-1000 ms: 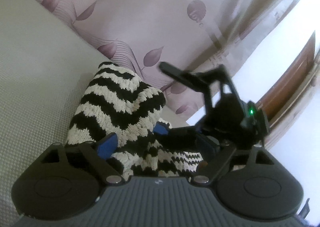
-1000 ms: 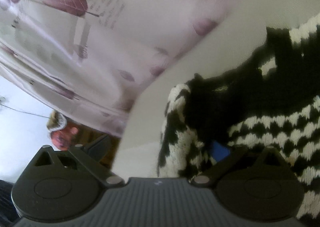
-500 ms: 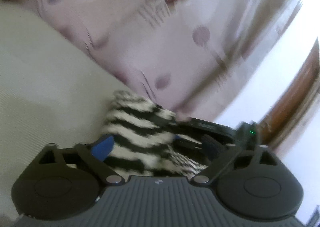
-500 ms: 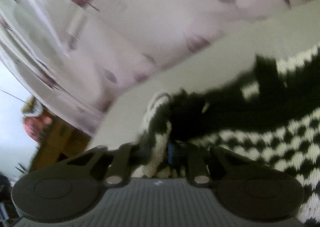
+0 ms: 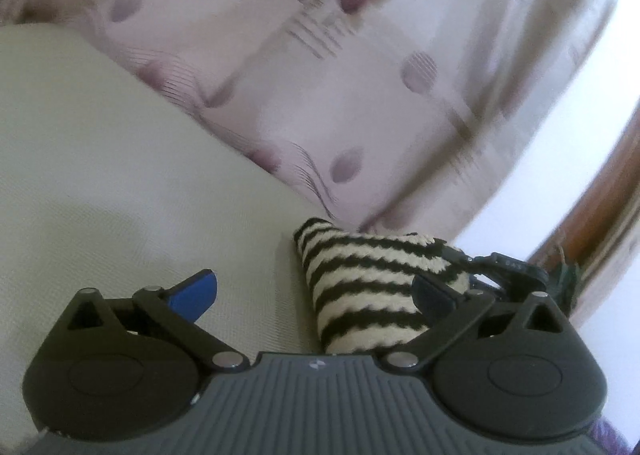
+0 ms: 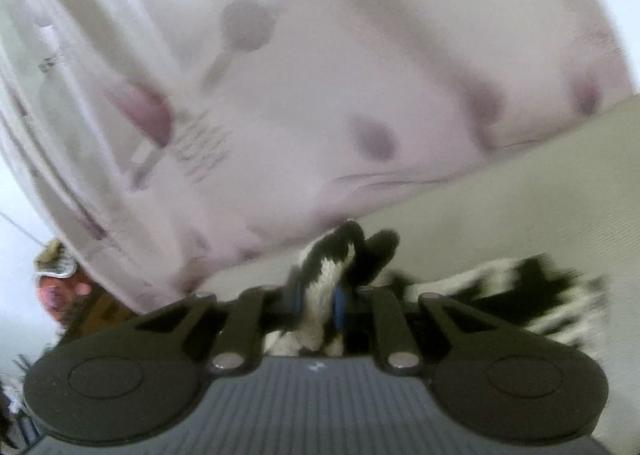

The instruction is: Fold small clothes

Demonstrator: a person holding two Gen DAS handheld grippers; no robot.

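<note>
A black-and-cream zigzag knit garment point(image 5: 368, 283) lies bunched on a beige padded surface point(image 5: 120, 175). My left gripper point(image 5: 316, 289) has its jaws wide and still opening. The knit sits between its fingers near the right one, and neither blue pad presses on it. My right gripper point(image 6: 320, 297) is shut on a fold of the same knit garment point(image 6: 332, 259), which stands up between its blue pads. The rest of the knit point(image 6: 520, 295) trails off to the right, blurred. In the left wrist view a dark part of the other gripper point(image 5: 504, 267) shows behind the knit.
A pale curtain with purple leaf print point(image 5: 320, 95) hangs close behind the padded surface. A brown wooden frame point(image 5: 600, 195) and bright window lie to the right. A reddish object point(image 6: 56, 287) sits beyond the surface's edge at lower left in the right wrist view.
The right gripper closed on an edge of the knit and swung away with it. The left gripper opened wide, let the knit go and drew back, so the knit looks smaller and lower.
</note>
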